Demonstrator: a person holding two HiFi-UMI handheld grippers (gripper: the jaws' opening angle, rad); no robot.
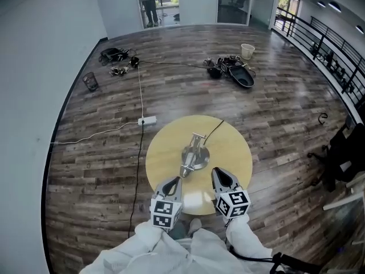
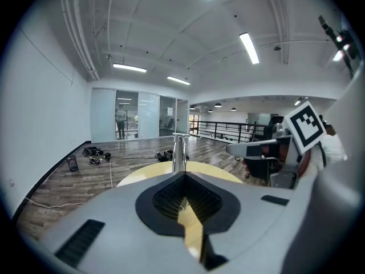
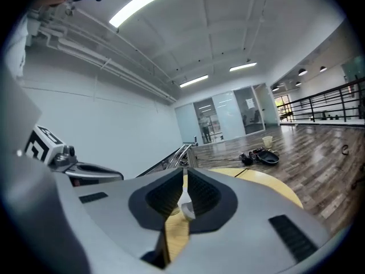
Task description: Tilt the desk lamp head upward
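A silver desk lamp (image 1: 194, 154) stands on a round yellow table (image 1: 234, 153). Its round base sits near the middle, and its head (image 1: 185, 170) hangs low towards the near edge. My left gripper (image 1: 175, 180) is just short of the head on its left, shut and empty. On the lamp's right, close to the base, my right gripper (image 1: 215, 170) is also shut and empty. In the left gripper view the lamp's upright post (image 2: 179, 152) rises beyond the shut left gripper (image 2: 183, 174). The lamp arm (image 3: 178, 154) slants just past the right gripper (image 3: 185, 170) in the right gripper view.
The lamp's black cable (image 1: 215, 129) runs off the table's far side. A power strip (image 1: 147, 120) and cords lie on the wood floor at left. Bags (image 1: 238, 73) and a bucket (image 1: 247, 50) are farther back. A black chair (image 1: 342, 153) stands at right, and a person (image 1: 149, 4) by the far door.
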